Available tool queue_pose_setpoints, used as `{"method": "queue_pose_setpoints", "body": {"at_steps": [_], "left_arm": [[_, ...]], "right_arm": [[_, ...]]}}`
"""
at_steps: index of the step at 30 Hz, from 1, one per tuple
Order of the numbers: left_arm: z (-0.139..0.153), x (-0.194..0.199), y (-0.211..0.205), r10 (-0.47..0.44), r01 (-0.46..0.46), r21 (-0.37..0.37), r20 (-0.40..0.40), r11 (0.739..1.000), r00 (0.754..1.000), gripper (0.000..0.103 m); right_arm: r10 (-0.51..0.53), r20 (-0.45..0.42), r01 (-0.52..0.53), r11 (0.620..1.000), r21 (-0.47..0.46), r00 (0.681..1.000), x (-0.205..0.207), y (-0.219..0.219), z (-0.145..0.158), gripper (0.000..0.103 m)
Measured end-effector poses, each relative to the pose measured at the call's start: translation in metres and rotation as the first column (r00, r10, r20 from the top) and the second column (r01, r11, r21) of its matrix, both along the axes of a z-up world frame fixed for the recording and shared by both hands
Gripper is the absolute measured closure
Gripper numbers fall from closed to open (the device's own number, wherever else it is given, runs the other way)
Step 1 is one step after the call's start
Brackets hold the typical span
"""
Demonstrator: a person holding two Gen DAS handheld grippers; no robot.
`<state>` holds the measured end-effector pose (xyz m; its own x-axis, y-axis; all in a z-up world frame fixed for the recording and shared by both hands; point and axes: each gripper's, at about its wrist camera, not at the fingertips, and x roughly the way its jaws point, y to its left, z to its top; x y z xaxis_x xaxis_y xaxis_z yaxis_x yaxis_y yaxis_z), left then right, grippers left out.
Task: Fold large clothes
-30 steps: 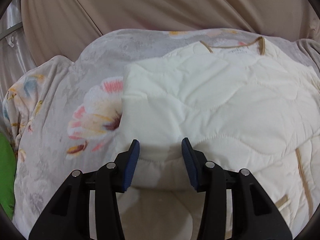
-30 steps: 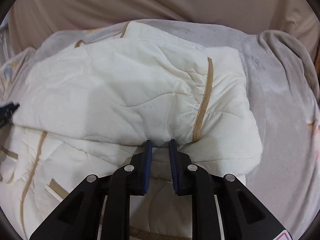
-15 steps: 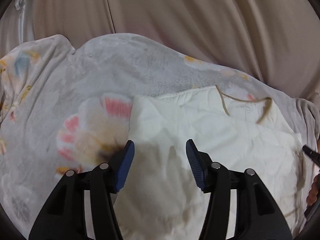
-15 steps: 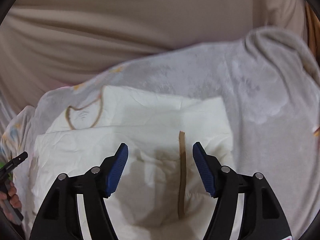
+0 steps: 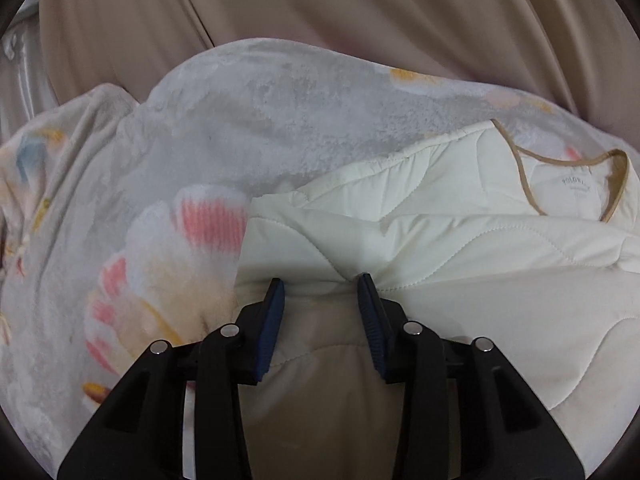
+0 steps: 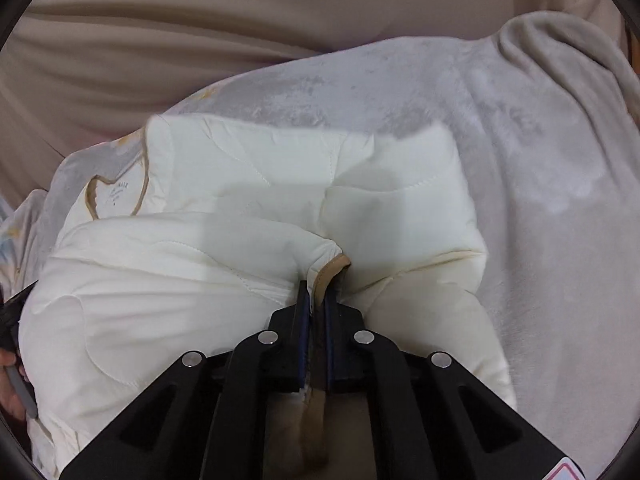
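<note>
Right tool [image 6: 316, 300] pinches cream jacket's [image 6: 200, 280] tan trim [image 6: 332, 270].

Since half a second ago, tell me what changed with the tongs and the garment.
The right tongs went from wide open to shut on the tan trim of the cream jacket. The left tongs are closing on a bunched fold. The floral blanket stayed spread underneath.

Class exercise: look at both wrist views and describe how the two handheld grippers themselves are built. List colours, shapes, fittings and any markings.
The left gripper and right gripper look alike: matte black angular frames with triangular cut-outs, round silver bolts at the pivots, and two dark blue ribbed pads as fingertips. The right one carries a sticker with a red-edged warning triangle at its lower right corner. No cables show.
</note>
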<state>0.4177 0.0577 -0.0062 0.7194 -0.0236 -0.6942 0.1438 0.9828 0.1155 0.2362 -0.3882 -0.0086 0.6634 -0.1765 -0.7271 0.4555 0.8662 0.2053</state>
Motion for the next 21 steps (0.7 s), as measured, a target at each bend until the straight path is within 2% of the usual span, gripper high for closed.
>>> {"method": "queue_pose_setpoints", "body": {"at_steps": [2,3,4,6,8,11,13,14,16,19,21], "left_arm": [[0.006,-0.006,0.002,0.015,-0.016,0.040,0.020,0.999,1.000,0.064],[0.011,-0.013,0.005,0.022,-0.024,0.047,0.034,0.999,0.999,0.065],[0.018,-0.022,0.010,0.017,-0.018,0.028,0.042,0.999,0.999,0.066],[0.037,-0.053,0.022,-0.039,0.042,-0.061,0.044,0.997,0.998,0.066],[0.049,-0.083,0.021,-0.114,0.118,-0.105,0.044,0.987,0.993,0.060],[0.042,-0.106,-0.002,-0.210,0.209,-0.078,-0.003,0.975,0.978,0.058],[0.024,-0.111,-0.017,-0.224,0.222,-0.036,-0.045,0.974,0.974,0.058],[0.018,-0.113,-0.019,-0.218,0.217,-0.019,-0.049,0.976,0.975,0.056],[0.011,-0.114,-0.009,-0.191,0.191,0.012,-0.037,0.981,0.981,0.056],[0.006,-0.110,0.030,-0.106,0.107,0.020,-0.048,0.994,0.993,0.056],[0.002,-0.109,0.061,-0.066,0.066,0.001,-0.063,0.998,0.996,0.050]], "right_arm": [[-0.046,0.009,0.047,0.998,-0.050,0.999,-0.009,0.008,0.018,0.091],[-0.053,0.030,0.055,0.996,-0.068,0.998,-0.017,0.014,0.028,0.089],[-0.042,0.057,0.046,0.996,-0.079,0.997,-0.027,0.022,0.039,0.087],[0.032,0.102,-0.020,0.993,-0.115,0.994,-0.047,0.047,0.059,0.087],[0.126,0.109,-0.109,0.982,-0.152,0.986,-0.058,0.073,0.068,0.086],[0.265,0.072,-0.254,0.958,-0.132,0.962,-0.051,0.111,0.057,0.087],[0.298,-0.001,-0.296,0.945,-0.138,0.954,-0.035,0.127,0.038,0.091],[0.281,-0.045,-0.285,0.943,-0.172,0.959,-0.030,0.127,0.029,0.095],[0.227,-0.092,-0.243,0.944,-0.223,0.969,-0.033,0.115,0.014,0.095],[0.129,-0.092,-0.144,0.975,-0.171,0.987,-0.065,0.070,0.007,0.097],[0.060,-0.118,-0.079,0.984,-0.161,0.991,-0.094,0.045,0.002,0.097]]}}
